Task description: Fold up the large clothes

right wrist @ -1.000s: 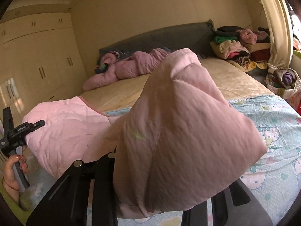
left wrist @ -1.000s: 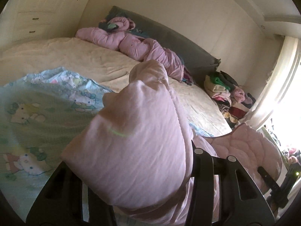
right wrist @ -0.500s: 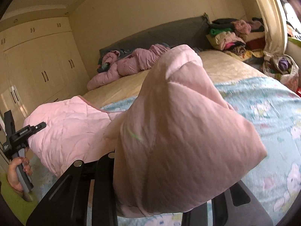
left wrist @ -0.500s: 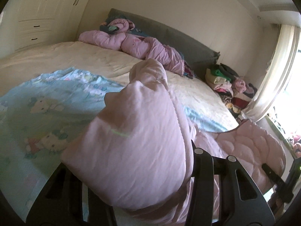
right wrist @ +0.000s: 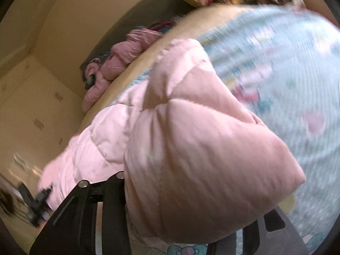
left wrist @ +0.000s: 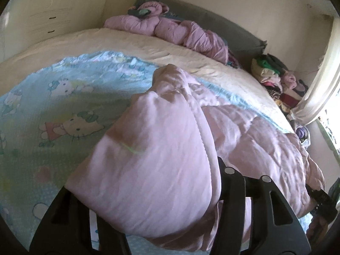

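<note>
A pale pink quilted garment (left wrist: pixel 153 159) fills the left wrist view. My left gripper (left wrist: pixel 161 218) is shut on one bunched corner of it, just above the blue cartoon-print blanket (left wrist: pixel 53 110). The rest of the garment (left wrist: pixel 265 140) spreads to the right over the bed. My right gripper (right wrist: pixel 180 229) is shut on another bunched corner of the same garment (right wrist: pixel 201 159), tilted, above the blanket (right wrist: pixel 286 74). The right wrist view is motion-blurred. The fingertips of both grippers are hidden by cloth.
A cream sheet (left wrist: pixel 106 42) covers the bed beyond the blanket. A darker pink padded coat (left wrist: pixel 180 31) lies by the grey headboard (left wrist: pixel 212 19). A pile of folded clothes (left wrist: pixel 274 78) stands at the far right by the curtain (left wrist: pixel 318 80). Cream wardrobes (right wrist: pixel 31 106) line the wall.
Both grippers have swung forward and down over the bed with the pink garment. The garment now spreads on the blanket between them. The right gripper has tilted sharply.
</note>
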Tool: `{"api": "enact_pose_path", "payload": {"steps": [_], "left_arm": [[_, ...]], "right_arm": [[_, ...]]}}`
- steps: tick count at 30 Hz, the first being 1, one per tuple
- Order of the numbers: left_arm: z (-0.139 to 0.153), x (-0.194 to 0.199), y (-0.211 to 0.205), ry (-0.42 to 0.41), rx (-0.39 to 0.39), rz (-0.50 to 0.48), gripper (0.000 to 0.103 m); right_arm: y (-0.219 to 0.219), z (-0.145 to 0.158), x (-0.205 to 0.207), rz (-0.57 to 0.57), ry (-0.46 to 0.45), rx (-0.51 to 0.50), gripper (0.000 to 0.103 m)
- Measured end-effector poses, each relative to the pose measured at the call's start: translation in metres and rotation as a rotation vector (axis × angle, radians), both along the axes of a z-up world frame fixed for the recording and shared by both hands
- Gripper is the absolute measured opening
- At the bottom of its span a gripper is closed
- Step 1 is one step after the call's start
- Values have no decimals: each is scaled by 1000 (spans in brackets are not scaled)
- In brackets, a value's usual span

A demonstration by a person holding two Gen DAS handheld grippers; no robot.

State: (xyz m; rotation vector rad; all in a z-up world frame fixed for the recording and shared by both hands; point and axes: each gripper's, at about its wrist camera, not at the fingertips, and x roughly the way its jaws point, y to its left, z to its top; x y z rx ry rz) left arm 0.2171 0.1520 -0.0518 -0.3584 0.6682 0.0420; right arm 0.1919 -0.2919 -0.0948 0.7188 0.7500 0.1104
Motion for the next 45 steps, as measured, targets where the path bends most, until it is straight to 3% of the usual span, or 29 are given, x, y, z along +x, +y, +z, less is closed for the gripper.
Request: {"api": "enact_pose_path", "payload": {"steps": [4,7,10,12,14,18,21,24,34,45], "left_arm": [[-7,2,5,30,-8,16,58],[-9,0,7,45,-14,32,64],[-10,-5,9,58,2,51,79],[-7,-12,12,69,27,73,88],[-1,-22,14,62,55,94,93],[16,-48,11,20,98,95,93],[34,-72,3,-35,155,92,93],[52,-94,-4,-75,174,75,94],[90,-150,-39,-168,180,23,94],[83,-178,-73,-163,188,-68,94]], "right_arm": [[-12,-23,1,-24,89,125,60],[-15,-17,-3,-33,110,117,76],[-26,-10,-10,-52,119,117,86],[-35,0,-21,-103,129,64,91],[-44,11,-25,-109,111,21,91],[-37,46,-50,-102,33,-122,91],[-22,76,-68,-89,-61,-237,99],[0,108,-94,-73,-188,-362,99],[50,151,-134,45,-324,-464,99],[95,157,-177,130,-371,-592,99]]}}
